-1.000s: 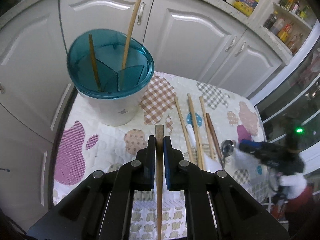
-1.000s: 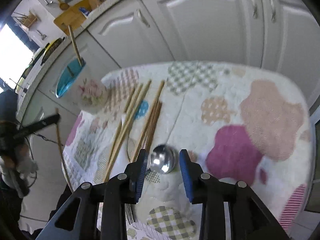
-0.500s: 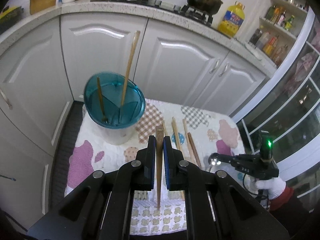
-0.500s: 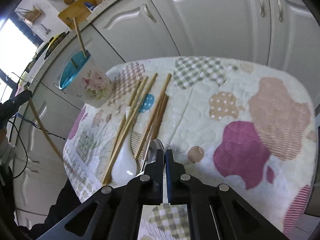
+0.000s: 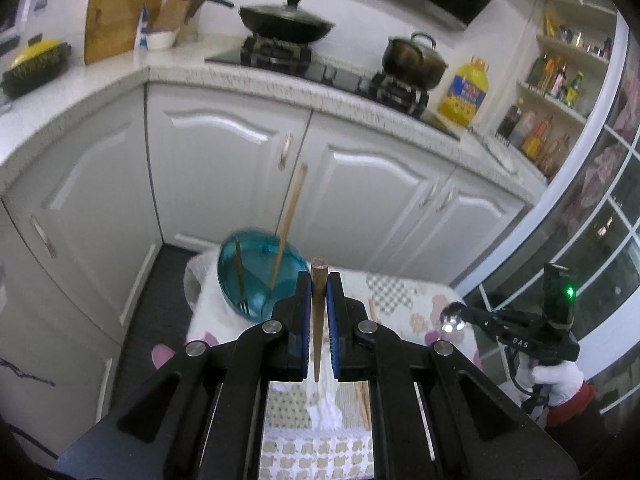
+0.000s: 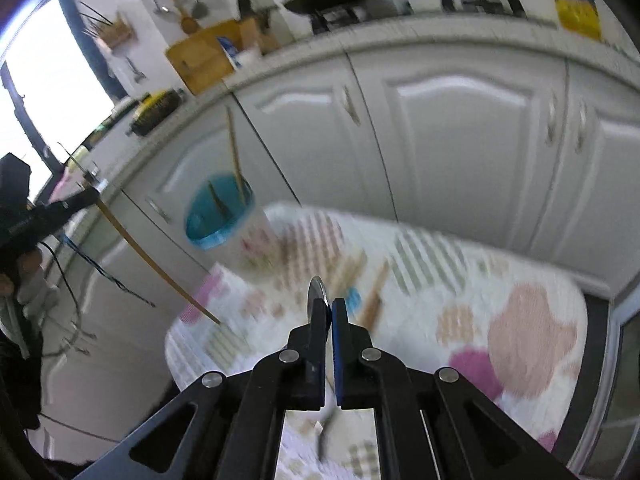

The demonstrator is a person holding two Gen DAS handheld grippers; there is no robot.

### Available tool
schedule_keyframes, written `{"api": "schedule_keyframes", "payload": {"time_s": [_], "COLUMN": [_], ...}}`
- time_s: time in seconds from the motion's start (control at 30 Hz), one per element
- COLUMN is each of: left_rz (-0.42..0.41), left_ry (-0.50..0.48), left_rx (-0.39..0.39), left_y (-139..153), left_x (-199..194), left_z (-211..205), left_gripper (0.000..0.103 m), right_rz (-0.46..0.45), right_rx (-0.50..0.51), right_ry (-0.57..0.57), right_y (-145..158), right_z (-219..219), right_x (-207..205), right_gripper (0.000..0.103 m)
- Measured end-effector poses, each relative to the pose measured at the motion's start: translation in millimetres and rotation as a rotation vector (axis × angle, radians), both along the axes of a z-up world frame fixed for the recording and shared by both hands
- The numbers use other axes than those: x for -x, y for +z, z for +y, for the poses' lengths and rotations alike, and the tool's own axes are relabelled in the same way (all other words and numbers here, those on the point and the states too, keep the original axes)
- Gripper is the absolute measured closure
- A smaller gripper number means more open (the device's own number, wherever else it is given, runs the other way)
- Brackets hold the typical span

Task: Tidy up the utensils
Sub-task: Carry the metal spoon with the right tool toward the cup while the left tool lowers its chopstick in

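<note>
Jaws were seen clamped on both: left gripper (image 5: 319, 280) on a brown chopstick (image 5: 318, 320), right gripper (image 6: 328, 308) pinched on a metal spoon (image 6: 316, 290) at its bowl, edge-on. The teal-rimmed holder (image 5: 260, 276) was seen beyond the left jaws, two sticks already inside; loose chopsticks (image 6: 374, 300) were left on the quilted mat (image 6: 520, 320). For a clean drop, the chopstick tip should be lined over an open compartment before release (dividers inside). The spoon's shiny bowl (image 5: 452, 320) was shown only by the left view; the chopstick's full hanging length (image 6: 156, 264) only by the right view.
</note>
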State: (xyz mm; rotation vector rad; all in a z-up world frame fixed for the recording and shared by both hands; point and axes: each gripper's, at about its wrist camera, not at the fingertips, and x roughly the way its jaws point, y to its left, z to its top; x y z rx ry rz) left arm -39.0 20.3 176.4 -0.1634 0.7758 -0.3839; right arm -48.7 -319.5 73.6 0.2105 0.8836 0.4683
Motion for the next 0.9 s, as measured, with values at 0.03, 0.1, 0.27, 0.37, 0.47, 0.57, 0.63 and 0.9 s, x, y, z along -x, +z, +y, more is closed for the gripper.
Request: {"api": "schedule_keyframes", "payload": {"time_s": [0.03,0.1,0.27,0.37,0.47,0.57,0.63,0.9], "left_rz": [-0.016,-0.048,-0.112,-0.125,-0.128,-0.129,-0.125,-0.049], "left_ry": [0.005,0.014,0.058,0.100,0.133,0.161,0.172,0.164], "left_rx": [0.001,-0.002,-0.034,-0.072,-0.105,-0.135,-0.148,-0.155], "left_y": [8.1,22.9,47.2,45.1,35.2,21.3,12.0,-28.8], "left_x": [-1.6,-5.0,-22.9,-39.1,-53.2,-66.7,-73.3,-95.5], "left_z": [2.0,5.3,15.6,20.5,23.1,24.8,25.8,21.3], "left_gripper": [0.097,0.097,0.097,0.097,0.097,0.097,0.097,0.097], "right_rz": [-0.020,-0.060,-0.135,-0.171,-0.192,-0.191,-0.192,-0.245], "right_rx": [-0.002,-0.015,-0.005,0.028,0.070,0.097,0.118,0.265], "right_ry": [0.002,0.009,0.021,0.012,0.003,0.009,0.008,0.041], "right_y": [8.6,28.7,63.5,74.7,76.8,70.3,64.6,45.6], "right_z": [3.7,16.0,55.8,81.0,103.4,120.7,130.7,168.4], "right_x": [-3.9,-16.3,-51.7,-76.3,-100.4,-125.0,-139.6,-157.9], "right_gripper": [0.101,0.101,0.101,0.101,0.101,0.101,0.101,0.101]}}
